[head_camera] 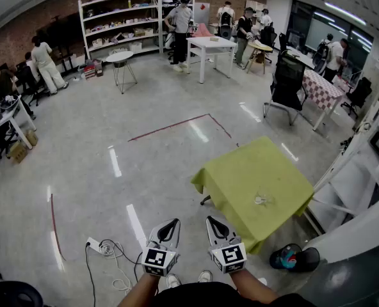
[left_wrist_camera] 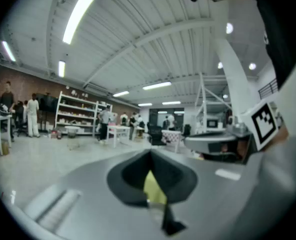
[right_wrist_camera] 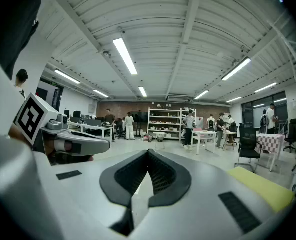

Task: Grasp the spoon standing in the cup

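Progress: nothing of the grasp is done yet, as I judge it. The walk up to the table [head_camera: 237,165], the reach and the closing on the spoon [head_camera: 265,198] are all left.
Left gripper [head_camera: 173,222]: jaws together with nothing between them, held low in front of the person, over the floor.
Right gripper [head_camera: 212,220]: jaws together too and empty, just beside the left one.
Table: covered with a green cloth, well apart from both grippers.
Cup [head_camera: 259,201]: near the middle of the table, a little toward its near corner.
Cup contents: a thin handle leans out, the spoon by my guess. It is too small to tell more.
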Action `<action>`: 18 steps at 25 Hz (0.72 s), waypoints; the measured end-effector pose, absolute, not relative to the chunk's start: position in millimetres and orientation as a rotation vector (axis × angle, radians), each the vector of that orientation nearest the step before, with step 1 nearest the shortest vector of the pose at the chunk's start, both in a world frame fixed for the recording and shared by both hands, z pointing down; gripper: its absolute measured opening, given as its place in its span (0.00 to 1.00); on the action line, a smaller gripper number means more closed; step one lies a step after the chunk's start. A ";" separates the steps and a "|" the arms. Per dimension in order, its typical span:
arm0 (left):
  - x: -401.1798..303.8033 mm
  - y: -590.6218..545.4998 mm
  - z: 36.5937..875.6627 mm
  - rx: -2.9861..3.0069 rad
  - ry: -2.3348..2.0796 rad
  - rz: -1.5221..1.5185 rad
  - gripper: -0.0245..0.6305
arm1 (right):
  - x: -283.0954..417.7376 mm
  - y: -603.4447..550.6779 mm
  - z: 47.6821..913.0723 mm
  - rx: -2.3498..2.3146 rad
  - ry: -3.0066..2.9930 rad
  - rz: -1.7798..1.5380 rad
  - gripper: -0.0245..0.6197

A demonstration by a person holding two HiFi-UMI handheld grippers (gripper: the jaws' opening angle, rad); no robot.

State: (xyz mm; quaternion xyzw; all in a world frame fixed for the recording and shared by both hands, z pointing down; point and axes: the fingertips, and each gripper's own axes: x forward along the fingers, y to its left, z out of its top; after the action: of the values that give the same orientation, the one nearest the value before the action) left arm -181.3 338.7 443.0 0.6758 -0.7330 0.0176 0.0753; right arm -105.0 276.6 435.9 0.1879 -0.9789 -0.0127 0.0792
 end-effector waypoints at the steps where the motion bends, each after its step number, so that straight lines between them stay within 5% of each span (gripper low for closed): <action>1: -181.7 334.7 440.6 2.029 -2.206 0.046 0.05 | -104.8 272.9 433.0 0.567 -2.932 -0.046 0.05; 18: -164.6 314.2 429.3 2.039 -2.229 0.074 0.05 | -85.6 248.9 419.3 0.581 -3.001 0.000 0.05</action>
State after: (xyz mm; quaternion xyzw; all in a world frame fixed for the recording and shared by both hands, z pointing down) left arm -164.6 314.2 429.3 0.6735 -0.7363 0.0246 0.0600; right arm -85.6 248.9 419.3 0.1900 -0.9809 -0.0001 0.0426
